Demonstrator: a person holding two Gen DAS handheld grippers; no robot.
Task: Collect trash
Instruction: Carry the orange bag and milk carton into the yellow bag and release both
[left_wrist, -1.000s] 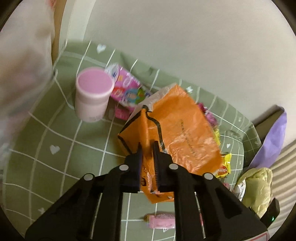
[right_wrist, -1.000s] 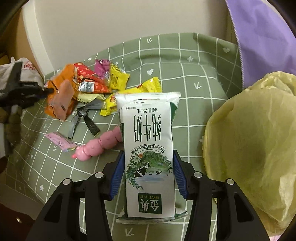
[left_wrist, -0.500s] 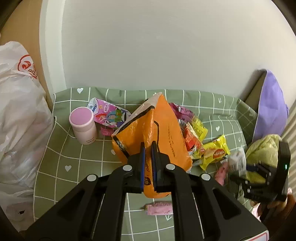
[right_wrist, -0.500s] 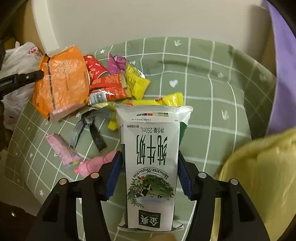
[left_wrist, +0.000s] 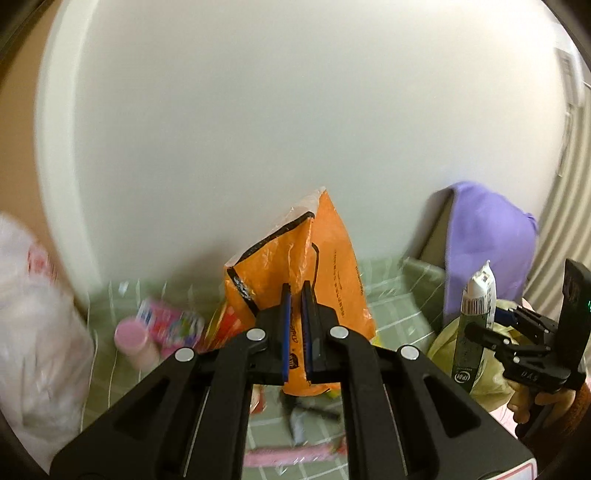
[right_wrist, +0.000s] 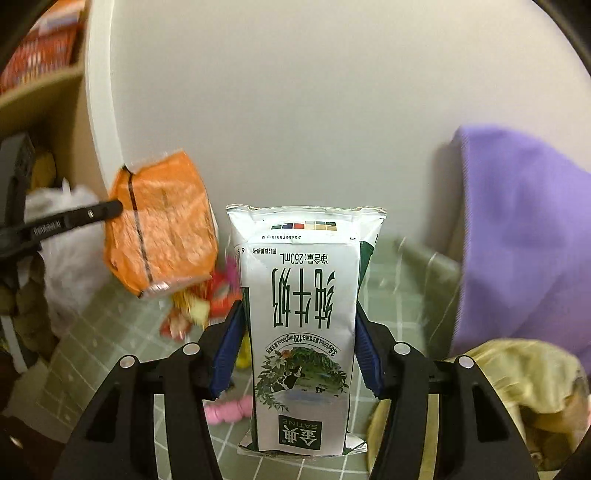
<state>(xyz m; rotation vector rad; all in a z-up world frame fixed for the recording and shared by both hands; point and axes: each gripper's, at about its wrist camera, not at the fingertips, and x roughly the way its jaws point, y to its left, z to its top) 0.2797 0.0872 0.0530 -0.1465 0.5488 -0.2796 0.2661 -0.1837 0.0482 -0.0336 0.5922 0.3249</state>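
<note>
Milk carton (right_wrist: 301, 325), clamped upside down in the right gripper (right_wrist: 299, 350); orange bag (left_wrist: 295, 273), pinched in the left gripper (left_wrist: 295, 325). Both hang above the green checked cloth (right_wrist: 122, 354). Loose wrappers (right_wrist: 207, 299) lie far left; yellow bag (right_wrist: 524, 384) near right; purple cloth (right_wrist: 524, 236) beyond; pale wall (right_wrist: 295, 110) behind.

A plain off-white wall (left_wrist: 258, 129) fills the space straight ahead of both grippers. Below it lies a green tablecloth (right_wrist: 391, 273) with a white grid and small hearts. Ahead and to the left, a white door frame (right_wrist: 99, 110) runs upward, with a wooden shelf (right_wrist: 40, 85) beyond it. To the right, a purple cloth (right_wrist: 524, 236) drapes over a chair back, and pale ribbed curtains (left_wrist: 569, 206) hang at the far right
</note>
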